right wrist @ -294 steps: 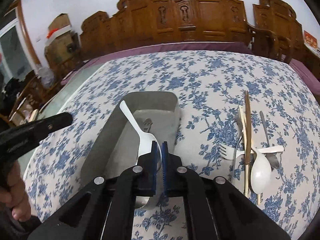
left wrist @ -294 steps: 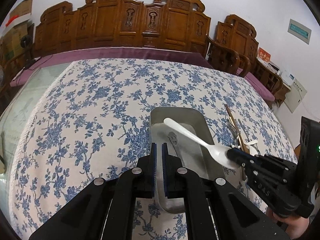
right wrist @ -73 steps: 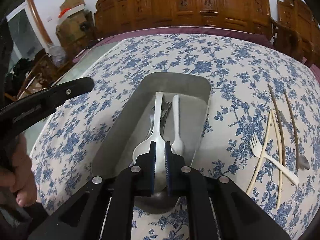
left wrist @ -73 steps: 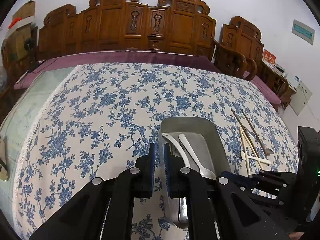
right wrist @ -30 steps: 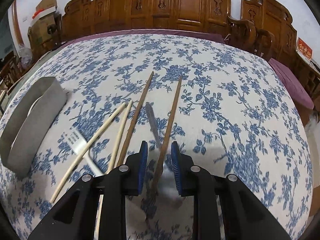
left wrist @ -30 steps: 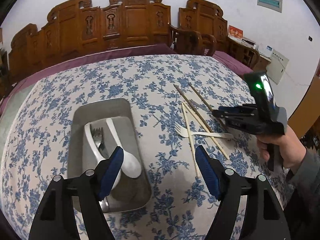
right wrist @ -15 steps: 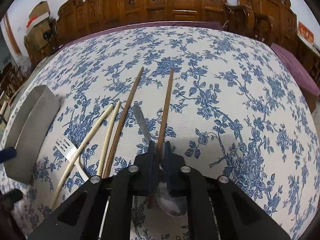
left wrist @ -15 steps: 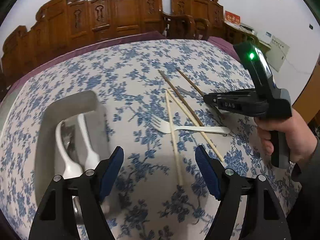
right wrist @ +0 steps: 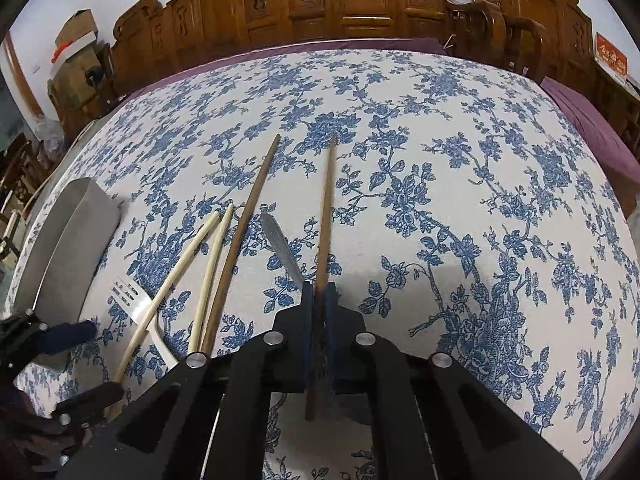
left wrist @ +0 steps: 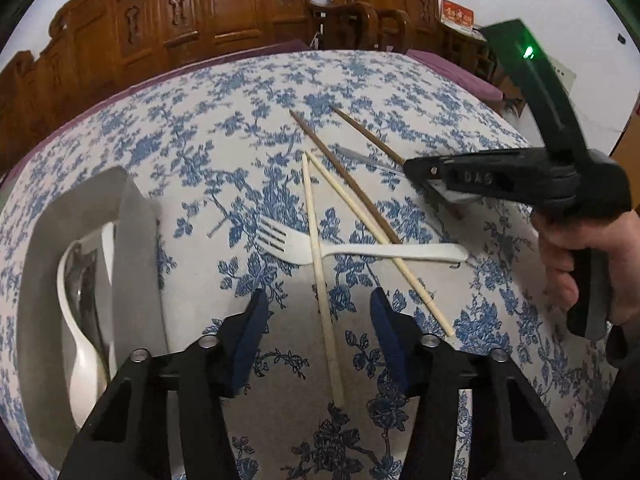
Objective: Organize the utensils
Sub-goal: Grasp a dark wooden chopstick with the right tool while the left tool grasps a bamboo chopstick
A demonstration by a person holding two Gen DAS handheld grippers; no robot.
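Carved wooden chairs (right wrist: pixel 360 4) along the far edge of the blue-flowered tablecloth (right wrist: pixel 460 184), bare on the right. Grey tray (left wrist: pixel 132 248) at left, holding white spoons (left wrist: pixel 80 344). Right gripper (right wrist: pixel 319 296) clenched on a dark chopstick (right wrist: pixel 326 204). Left gripper (left wrist: pixel 316 320) just closing, unclenched, straddling a pale chopstick (left wrist: pixel 320 280) beside the white fork (left wrist: pixel 360 249).

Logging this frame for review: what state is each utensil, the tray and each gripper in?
Right gripper: shut on the dark chopstick.
Left gripper: open, fingers just closing around a pale chopstick, not touching.
Second dark chopstick: on the cloth.
Other pale chopstick: lying across the fork.
White fork: flat on cloth.
Metal spoon: on the cloth.
Metal tray: holds white spoons.
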